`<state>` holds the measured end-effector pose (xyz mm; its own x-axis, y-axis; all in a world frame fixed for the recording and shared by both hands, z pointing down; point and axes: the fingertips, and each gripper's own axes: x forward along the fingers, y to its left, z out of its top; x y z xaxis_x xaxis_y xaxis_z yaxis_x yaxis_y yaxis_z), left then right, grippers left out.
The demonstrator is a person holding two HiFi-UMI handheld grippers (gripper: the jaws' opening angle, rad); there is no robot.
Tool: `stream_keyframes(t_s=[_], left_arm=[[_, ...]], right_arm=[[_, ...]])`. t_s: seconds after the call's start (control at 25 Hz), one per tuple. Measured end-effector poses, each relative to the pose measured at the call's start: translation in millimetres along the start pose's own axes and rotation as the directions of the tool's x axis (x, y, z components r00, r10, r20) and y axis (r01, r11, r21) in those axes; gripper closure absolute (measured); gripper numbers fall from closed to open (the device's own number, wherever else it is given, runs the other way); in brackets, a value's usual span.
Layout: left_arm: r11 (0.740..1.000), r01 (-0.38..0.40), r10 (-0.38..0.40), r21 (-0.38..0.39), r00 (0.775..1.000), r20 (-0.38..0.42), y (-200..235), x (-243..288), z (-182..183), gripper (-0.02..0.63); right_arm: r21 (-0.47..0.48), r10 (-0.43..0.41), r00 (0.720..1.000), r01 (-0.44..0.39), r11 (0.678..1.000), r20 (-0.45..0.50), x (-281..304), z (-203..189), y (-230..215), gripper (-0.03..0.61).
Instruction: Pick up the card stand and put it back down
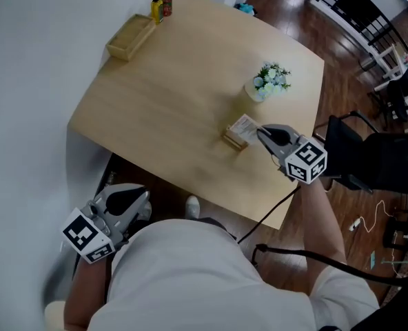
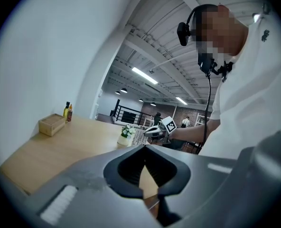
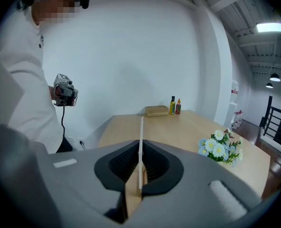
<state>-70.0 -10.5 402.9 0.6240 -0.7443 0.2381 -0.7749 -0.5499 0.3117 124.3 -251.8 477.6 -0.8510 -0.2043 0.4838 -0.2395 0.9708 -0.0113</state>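
Note:
The card stand point(image 1: 238, 132), a small wooden base with a white card upright in it, is on the right part of the wooden table point(image 1: 169, 102). My right gripper point(image 1: 261, 132) reaches it from the right and is shut on it. In the right gripper view the card point(image 3: 141, 141) runs edge-on between the pads, with the wooden base point(image 3: 132, 194) below. Whether the base touches the tabletop I cannot tell. My left gripper point(image 1: 139, 198) hangs below the table's near edge beside the person's body, shut with nothing in it point(image 2: 144, 148).
A small pot of white and blue flowers point(image 1: 266, 83) stands just beyond the card stand. A wooden box point(image 1: 129, 36) and two bottles point(image 1: 160, 4) sit at the far left corner. A black chair point(image 1: 369, 158) stands off the table's right edge.

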Motion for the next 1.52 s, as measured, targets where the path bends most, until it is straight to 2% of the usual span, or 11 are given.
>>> stream_keyframes(t_s=[0.52, 0.96, 1.52], left_arm=[[0.997, -0.075, 0.074, -0.026, 0.997, -0.012, -6.2, 10.4, -3.8, 0.612], [0.996, -0.089, 0.088, -0.029, 0.996, -0.024, -8.6, 16.3, -2.0, 0.612], [0.994, -0.102, 0.101, -0.033, 0.994, -0.042, -5.4, 16.3, -2.0, 0.612]], right_arm=[[0.034, 0.044, 0.998, -0.043, 0.998, -0.032, 24.5, -38.2, -22.9, 0.558], [0.044, 0.061, 0.998, -0.059, 0.997, -0.030, 32.1, -42.8, -21.7, 0.558], [0.093, 0.078, 0.996, -0.074, 0.993, -0.039, 49.7, -80.1, -22.3, 0.558]])
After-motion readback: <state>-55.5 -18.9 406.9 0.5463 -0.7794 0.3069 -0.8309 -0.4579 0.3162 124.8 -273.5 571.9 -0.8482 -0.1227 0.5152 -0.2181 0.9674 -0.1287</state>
